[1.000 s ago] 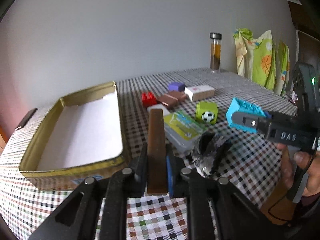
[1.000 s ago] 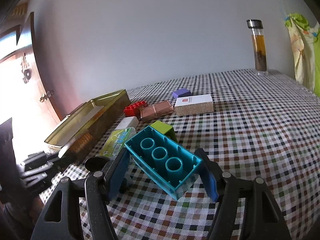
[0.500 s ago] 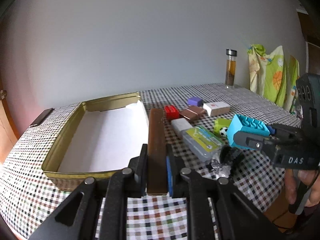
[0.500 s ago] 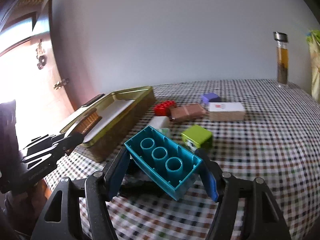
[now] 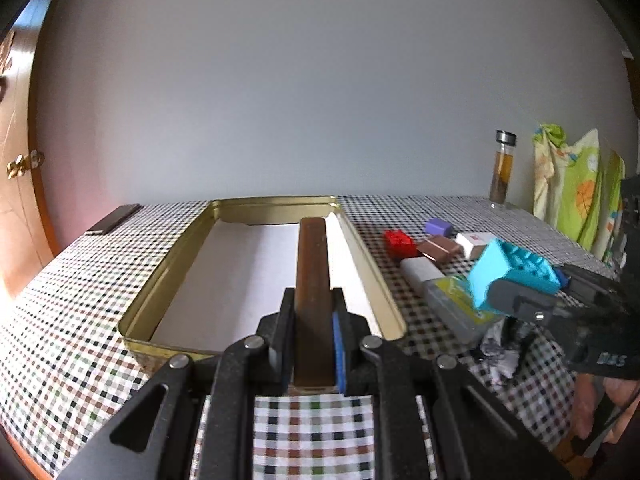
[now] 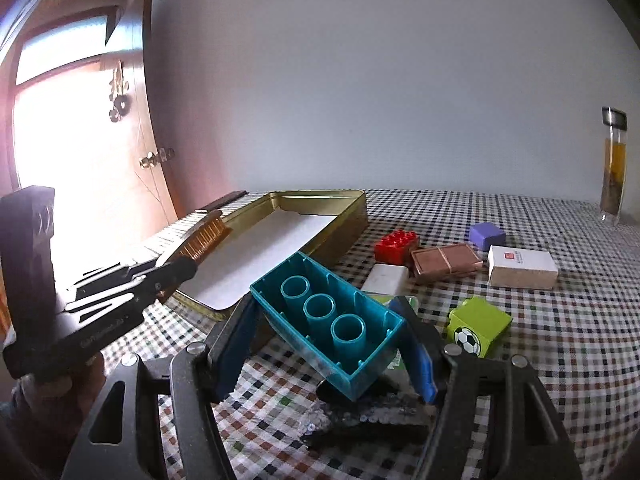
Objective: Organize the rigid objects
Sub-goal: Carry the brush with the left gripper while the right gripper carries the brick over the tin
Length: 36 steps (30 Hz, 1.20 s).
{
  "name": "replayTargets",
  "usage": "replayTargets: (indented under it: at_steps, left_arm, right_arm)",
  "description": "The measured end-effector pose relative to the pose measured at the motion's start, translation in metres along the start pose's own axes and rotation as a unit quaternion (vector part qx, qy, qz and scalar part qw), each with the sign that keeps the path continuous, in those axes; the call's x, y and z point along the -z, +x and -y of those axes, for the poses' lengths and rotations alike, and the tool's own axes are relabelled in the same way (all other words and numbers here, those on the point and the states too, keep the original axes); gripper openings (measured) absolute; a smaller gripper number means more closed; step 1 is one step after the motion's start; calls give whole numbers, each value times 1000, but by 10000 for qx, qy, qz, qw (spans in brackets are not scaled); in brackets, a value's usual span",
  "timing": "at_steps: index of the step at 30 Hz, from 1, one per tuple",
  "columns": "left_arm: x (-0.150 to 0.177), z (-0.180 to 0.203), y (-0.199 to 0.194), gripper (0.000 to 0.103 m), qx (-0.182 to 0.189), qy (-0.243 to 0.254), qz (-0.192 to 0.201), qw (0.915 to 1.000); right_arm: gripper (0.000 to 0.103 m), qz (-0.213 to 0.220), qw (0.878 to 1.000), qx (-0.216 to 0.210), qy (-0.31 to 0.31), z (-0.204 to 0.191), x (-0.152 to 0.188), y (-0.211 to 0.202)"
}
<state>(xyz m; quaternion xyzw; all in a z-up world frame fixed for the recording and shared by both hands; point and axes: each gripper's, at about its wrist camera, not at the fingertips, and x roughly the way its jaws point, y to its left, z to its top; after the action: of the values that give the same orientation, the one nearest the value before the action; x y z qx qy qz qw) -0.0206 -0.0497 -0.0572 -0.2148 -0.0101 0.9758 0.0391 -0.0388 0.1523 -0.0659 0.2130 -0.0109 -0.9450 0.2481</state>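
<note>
1. Counter: covered in a small multicolour check cloth, set against a pale wall.
2. Gold tin: shallow, rectangular, lidless, white-lined inside, standing on the left part of the counter.
3. Left gripper: black frame; jaws drawn narrow and clamped on the brown bar, a long slim block held edge-up. The bar juts forward over the near rim of the tin, its far end above the white lining.
4. Right gripper: jaws part-way apart and pressed on the two long sides of the teal brick, a hollow building block with three round tubes facing the camera. The brick is held clear of the cloth, to the right of the tin.
5. Glass bottle: tall, metal-capped, amber contents, upright at the far right edge of the counter.
6. Clear flat case: yellow-green insert, lying just right of the tin, partly behind the teal brick.
7. White box: small red mark on top, right of the copper case.
8. Green cube: football print on one face, near the right jaw.
9. White block: between tin and copper case.
10. Red studded brick: touching the copper case's left end.
11. Purple cube: behind the white box.
</note>
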Motion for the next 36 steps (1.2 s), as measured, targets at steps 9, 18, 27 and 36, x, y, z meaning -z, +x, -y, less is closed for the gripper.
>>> replayTargets:
  at_steps: [9, 18, 27, 36]
  left_arm:
    - [2, -16, -3, 14, -6, -145, 80, 9999]
    - [-1, -33, -2, 14, -183, -322, 21, 9993]
    - [-11, -51, -1, 14, -367, -283, 27, 9989]
    - [-29, -62, 21, 14, -510, -101, -317, 9981]
  right_arm:
    - [69, 83, 9997, -232, -70, -19, -5, 11]
    - [69, 61, 9990, -393, -206, -42, -7, 25]
    - [69, -178, 9972, -661, -298, -60, -12, 42]
    - [69, -546, 9960, -653, -283, -63, -52, 65]
